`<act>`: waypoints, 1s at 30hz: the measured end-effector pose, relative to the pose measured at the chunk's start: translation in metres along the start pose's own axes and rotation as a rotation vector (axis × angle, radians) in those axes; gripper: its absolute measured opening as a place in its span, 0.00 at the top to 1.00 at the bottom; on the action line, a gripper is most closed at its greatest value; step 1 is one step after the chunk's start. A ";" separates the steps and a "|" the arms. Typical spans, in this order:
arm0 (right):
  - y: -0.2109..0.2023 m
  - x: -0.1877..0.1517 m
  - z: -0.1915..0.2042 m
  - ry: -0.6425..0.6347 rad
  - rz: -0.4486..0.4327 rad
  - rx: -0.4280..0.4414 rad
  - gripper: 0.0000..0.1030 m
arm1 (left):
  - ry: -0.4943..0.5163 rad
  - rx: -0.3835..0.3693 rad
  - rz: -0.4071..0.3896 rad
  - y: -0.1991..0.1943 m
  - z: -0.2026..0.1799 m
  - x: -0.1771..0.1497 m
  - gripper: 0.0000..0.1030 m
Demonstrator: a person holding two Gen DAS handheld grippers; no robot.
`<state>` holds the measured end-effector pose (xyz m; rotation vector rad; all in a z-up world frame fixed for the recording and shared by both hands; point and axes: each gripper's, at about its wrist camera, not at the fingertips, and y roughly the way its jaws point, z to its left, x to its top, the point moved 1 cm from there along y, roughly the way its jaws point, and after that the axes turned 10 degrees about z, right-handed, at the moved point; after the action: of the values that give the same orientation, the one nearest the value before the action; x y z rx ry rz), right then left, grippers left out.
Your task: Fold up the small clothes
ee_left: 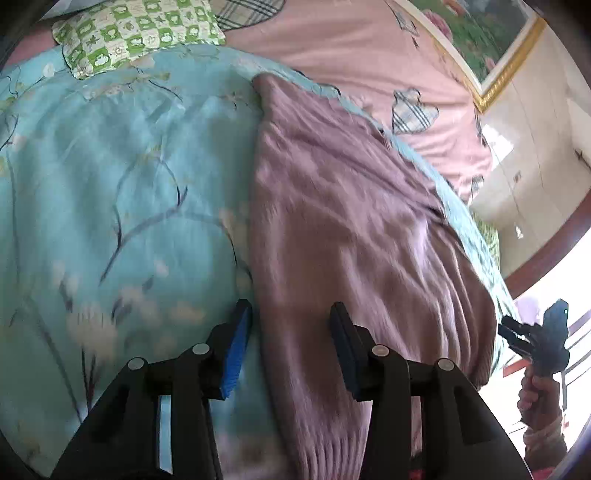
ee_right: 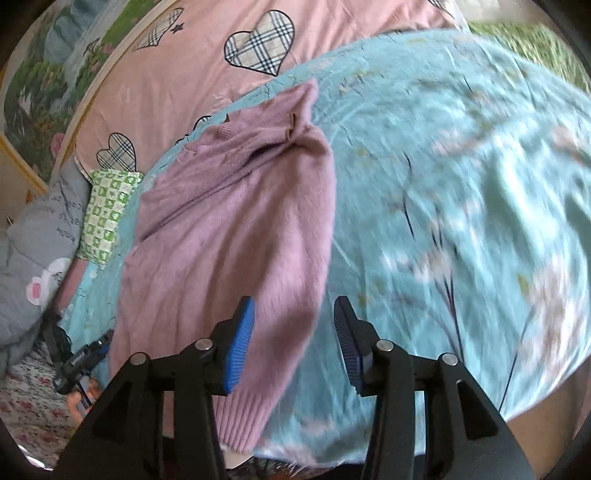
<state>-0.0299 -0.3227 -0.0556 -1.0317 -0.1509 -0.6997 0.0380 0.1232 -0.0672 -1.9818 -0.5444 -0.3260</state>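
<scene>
In the left wrist view, the left claw [ee_left: 291,314] hangs open over the bed, its blue-padded fingers [ee_left: 236,343] spread with nothing between them. One finger sits above the turquoise floral quilt [ee_left: 110,184], the other above the mauve knit sweater [ee_left: 351,221], so the claw straddles the sweater's long edge. The sweater lies lengthwise on the quilt, its ribbed hem nearest the camera. A green checked pillow [ee_left: 129,33] rests at the quilt's far end, with a pink sheet with plaid hearts [ee_left: 351,55] beyond. At the right edge the right claw [ee_left: 517,332] shows small, held in a hand [ee_left: 535,395] — its pads look close together, though I cannot tell for sure here.

In the right wrist view, the right claw [ee_right: 293,314] is plainly open and empty, poised above the sweater's [ee_right: 236,229] side edge near the hem. The sweater is spread flat on the quilt [ee_right: 461,166] — collar far, hem close. The left claw [ee_right: 85,358] appears low on the left, beside a grey printed cloth [ee_right: 37,251].
</scene>
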 end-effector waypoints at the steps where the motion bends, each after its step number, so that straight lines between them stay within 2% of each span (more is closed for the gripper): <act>1: 0.001 -0.005 0.000 0.002 0.007 0.011 0.55 | 0.011 0.006 0.010 -0.003 -0.003 -0.006 0.57; 7: 0.018 -0.037 0.012 -0.044 0.051 0.083 0.55 | 0.003 -0.038 0.044 -0.011 -0.015 -0.041 0.53; 14: 0.046 -0.044 0.022 -0.016 0.078 0.240 0.56 | -0.039 -0.084 0.025 -0.013 -0.014 -0.058 0.56; 16: 0.049 -0.044 0.025 -0.035 0.077 0.219 0.72 | -0.044 -0.085 0.027 -0.013 -0.014 -0.056 0.56; 18: 0.047 -0.044 0.023 -0.041 0.074 0.198 0.84 | -0.033 -0.060 0.025 -0.012 -0.015 -0.057 0.66; 20: 0.040 -0.044 0.018 -0.048 0.074 0.191 0.87 | -0.003 -0.037 0.039 -0.010 -0.018 -0.057 0.84; 22: 0.028 -0.043 0.012 -0.066 0.068 0.178 0.89 | 0.020 -0.030 0.055 -0.012 -0.022 -0.058 0.91; 27: -0.020 -0.043 -0.029 -0.070 0.022 0.105 0.91 | 0.088 -0.031 0.062 -0.020 -0.031 -0.064 0.92; 28: -0.023 -0.044 -0.038 -0.055 0.019 0.095 0.92 | 0.091 -0.012 0.074 -0.015 -0.030 -0.066 0.92; 30: -0.016 -0.044 -0.053 -0.013 0.038 0.134 0.93 | 0.075 -0.003 0.100 -0.007 -0.026 -0.069 0.92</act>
<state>-0.0849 -0.3515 -0.0907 -0.9084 -0.1866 -0.6404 -0.0246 0.0866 -0.0815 -1.9833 -0.3964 -0.3373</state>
